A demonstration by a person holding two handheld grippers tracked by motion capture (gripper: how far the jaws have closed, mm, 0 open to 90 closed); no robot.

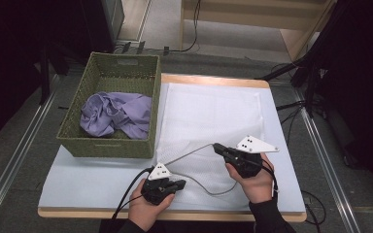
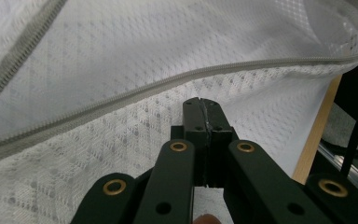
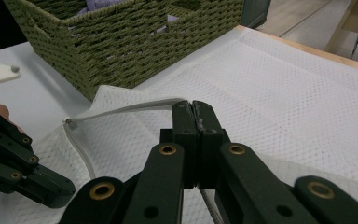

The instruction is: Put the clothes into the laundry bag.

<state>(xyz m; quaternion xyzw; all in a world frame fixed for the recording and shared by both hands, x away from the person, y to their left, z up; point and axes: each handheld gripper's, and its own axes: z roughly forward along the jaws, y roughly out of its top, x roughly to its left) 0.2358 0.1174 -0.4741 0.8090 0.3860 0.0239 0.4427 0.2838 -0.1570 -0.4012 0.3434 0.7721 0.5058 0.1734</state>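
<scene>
A white mesh laundry bag (image 1: 209, 111) lies flat on the table, its grey zipper mouth (image 1: 189, 153) gaping toward the person. My right gripper (image 1: 217, 146) is shut on the upper zipper edge (image 3: 130, 106) and holds it raised off the lower layer. My left gripper (image 1: 180, 184) sits at the bag's near left corner. Its jaws are pressed together on the lower mesh (image 2: 121, 154) just below the zipper (image 2: 242, 67). The left gripper's black linkage (image 3: 14, 158) also appears at the left of the right gripper view.
A green woven basket (image 1: 107, 145) stands at the table's left, touching the bag's left edge, with a crumpled purple cloth (image 1: 116, 114) inside. Bare pale table (image 1: 92, 174) lies in front of the basket. Cables and stands (image 1: 301, 73) sit on the floor to the right.
</scene>
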